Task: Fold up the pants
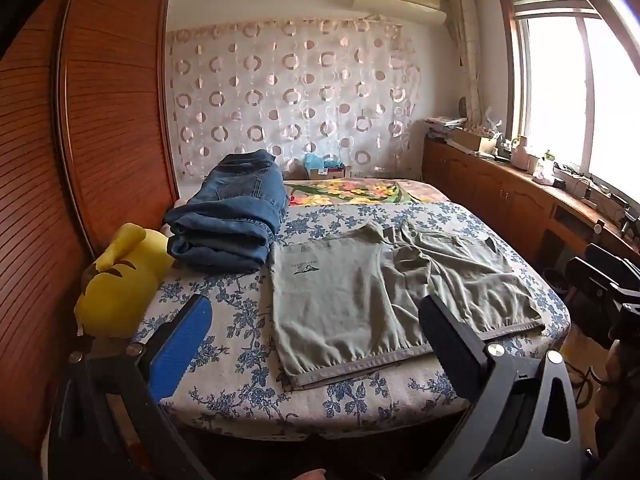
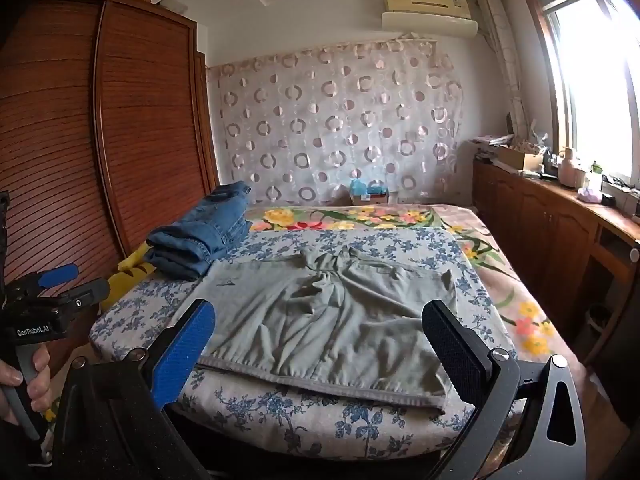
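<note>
A pair of grey-green pants (image 1: 360, 300) lies spread flat on a blue-flowered board on the bed, waistband toward me; it also shows in the right wrist view (image 2: 332, 320). My left gripper (image 1: 316, 316) is open and empty, held above the near edge of the pants. My right gripper (image 2: 320, 324) is open and empty, hovering over the waistband (image 2: 320, 380). The left gripper (image 2: 52, 292) with the hand holding it also shows at the left of the right wrist view.
A stack of folded blue jeans (image 1: 236, 208) sits at the board's far left. A yellow plush toy (image 1: 120, 280) lies beside it. A wooden wardrobe (image 1: 100, 120) stands left; a wooden cabinet (image 1: 520, 200) with clutter runs under the window at right.
</note>
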